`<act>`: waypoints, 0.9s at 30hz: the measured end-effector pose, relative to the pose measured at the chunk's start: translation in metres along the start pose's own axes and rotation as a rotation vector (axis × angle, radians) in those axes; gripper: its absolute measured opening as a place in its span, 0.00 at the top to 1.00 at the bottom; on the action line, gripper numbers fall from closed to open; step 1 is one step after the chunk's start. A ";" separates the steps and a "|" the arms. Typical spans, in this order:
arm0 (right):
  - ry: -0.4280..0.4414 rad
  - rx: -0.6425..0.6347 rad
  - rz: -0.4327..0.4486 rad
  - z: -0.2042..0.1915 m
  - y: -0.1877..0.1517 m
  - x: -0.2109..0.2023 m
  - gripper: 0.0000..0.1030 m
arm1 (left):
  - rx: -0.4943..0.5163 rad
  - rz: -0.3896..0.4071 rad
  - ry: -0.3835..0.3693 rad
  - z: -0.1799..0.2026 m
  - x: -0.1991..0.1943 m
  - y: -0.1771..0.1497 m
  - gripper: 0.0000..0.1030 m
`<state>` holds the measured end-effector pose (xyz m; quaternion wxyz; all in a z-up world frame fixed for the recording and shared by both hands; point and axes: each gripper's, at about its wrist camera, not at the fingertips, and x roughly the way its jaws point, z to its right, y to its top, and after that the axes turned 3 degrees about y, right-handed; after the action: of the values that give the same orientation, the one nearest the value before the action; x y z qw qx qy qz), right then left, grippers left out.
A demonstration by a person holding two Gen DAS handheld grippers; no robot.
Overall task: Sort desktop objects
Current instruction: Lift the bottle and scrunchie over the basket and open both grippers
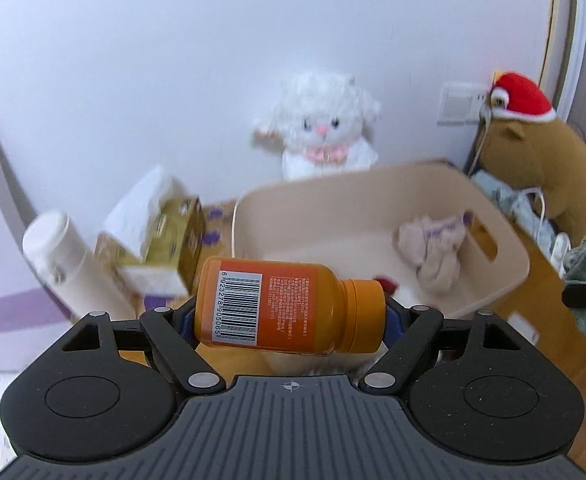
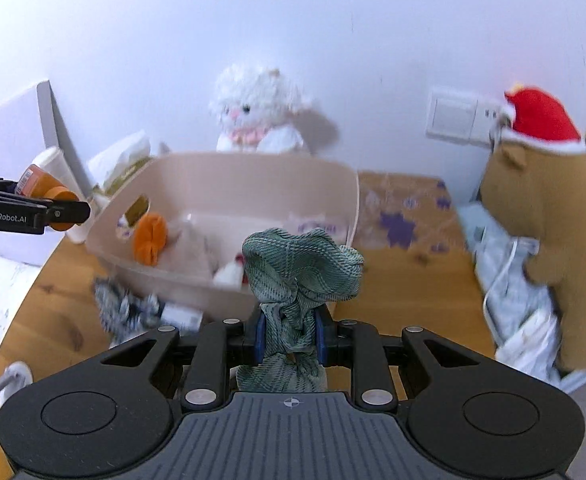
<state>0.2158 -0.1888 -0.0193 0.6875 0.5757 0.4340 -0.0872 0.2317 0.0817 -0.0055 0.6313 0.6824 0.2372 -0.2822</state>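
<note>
An orange bottle point(image 1: 277, 308) with a barcode label lies sideways, cap to the right, and my left gripper point(image 1: 289, 316) is shut on it above the table's left side. In the right wrist view the same bottle point(image 2: 39, 188) and left gripper point(image 2: 53, 202) show at the left edge. My right gripper point(image 2: 289, 336) is shut on a crumpled green cloth point(image 2: 301, 268), which bulges above the blue pads in front of the beige bin point(image 2: 253, 168). The bin point(image 1: 509, 256) holds a pinkish cloth point(image 1: 433, 256) and an orange item point(image 2: 149, 238).
A white plush point(image 1: 325, 128) sits behind the bin against the wall, a brown plush with a red hat point(image 2: 541, 208) at the right above cables and a power strip point(image 2: 505, 280). A tissue box point(image 1: 161, 232) and white flask point(image 1: 65, 264) stand left. A patterned cloth point(image 2: 121, 308) lies before the bin.
</note>
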 end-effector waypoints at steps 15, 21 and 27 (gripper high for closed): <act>-0.023 0.006 0.023 -0.007 0.062 0.055 0.78 | 0.041 -0.027 0.036 0.026 0.059 0.039 0.21; -0.020 0.002 -0.049 -0.014 0.059 0.086 0.78 | 0.035 -0.112 0.095 0.036 0.087 0.035 0.21; -0.019 0.000 -0.119 -0.017 0.050 0.106 0.78 | 0.052 -0.164 0.091 0.042 0.101 0.030 0.21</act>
<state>0.3024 -0.1176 -0.0566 0.6853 0.5480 0.4607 -0.1333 0.3222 0.0334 -0.0542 0.5765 0.6890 0.3134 -0.3078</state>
